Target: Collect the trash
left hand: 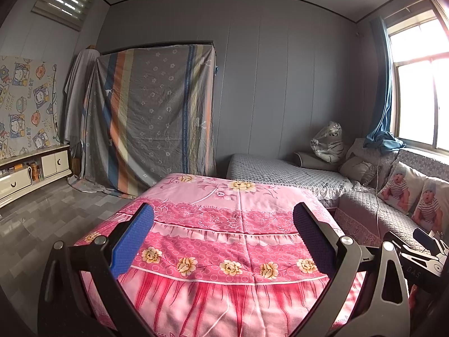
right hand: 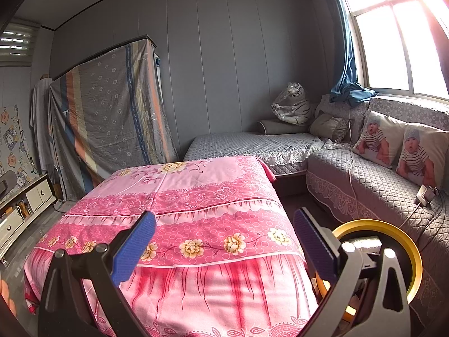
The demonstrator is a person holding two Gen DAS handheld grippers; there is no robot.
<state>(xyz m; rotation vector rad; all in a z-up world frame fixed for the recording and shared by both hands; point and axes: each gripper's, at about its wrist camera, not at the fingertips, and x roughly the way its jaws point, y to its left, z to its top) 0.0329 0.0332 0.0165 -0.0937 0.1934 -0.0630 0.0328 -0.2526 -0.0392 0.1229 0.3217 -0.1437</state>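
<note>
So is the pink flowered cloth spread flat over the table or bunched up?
Spread flat. The pink flowered cloth lies smooth across the top and drapes over the edges; nothing sits on it.

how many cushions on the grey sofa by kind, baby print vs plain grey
baby-print cushions: 2
plain grey cushions: 2
total: 4
</note>
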